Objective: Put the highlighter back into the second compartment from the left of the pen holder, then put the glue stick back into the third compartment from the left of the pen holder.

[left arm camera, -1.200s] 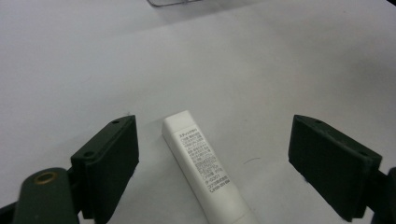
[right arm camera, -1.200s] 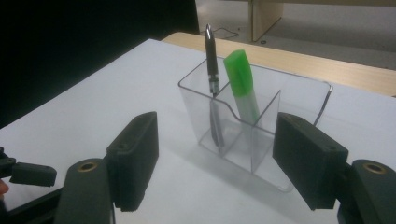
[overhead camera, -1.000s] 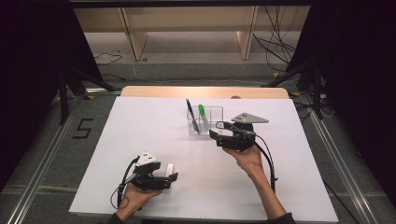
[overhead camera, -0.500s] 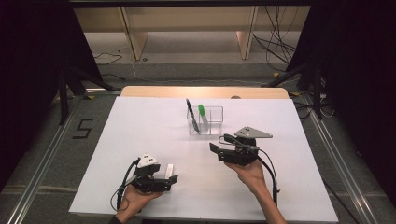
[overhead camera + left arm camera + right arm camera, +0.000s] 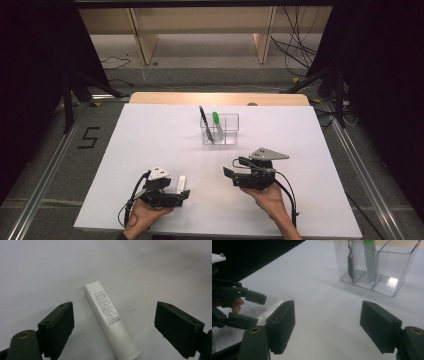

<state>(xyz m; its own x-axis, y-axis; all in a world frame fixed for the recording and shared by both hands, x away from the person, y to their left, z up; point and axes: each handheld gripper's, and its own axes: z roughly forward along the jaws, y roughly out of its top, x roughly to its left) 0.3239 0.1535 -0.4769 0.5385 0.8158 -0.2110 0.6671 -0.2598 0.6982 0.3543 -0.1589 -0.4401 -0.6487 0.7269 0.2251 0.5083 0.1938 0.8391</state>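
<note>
Near edge of the table [image 5: 150,150]: our left gripper [image 5: 113,327] is wide open around the white tube [image 5: 110,317], which lies flat between the jaws, untouched. Our right gripper [image 5: 327,325] is wide open too, holding nothing. Toward the far edge, the clear organizer [image 5: 220,130] holds a black pen [image 5: 205,123] and green marker [image 5: 217,124]. Risk: the tube lies skewed, so closing may pinch one end and spin it out.
</note>
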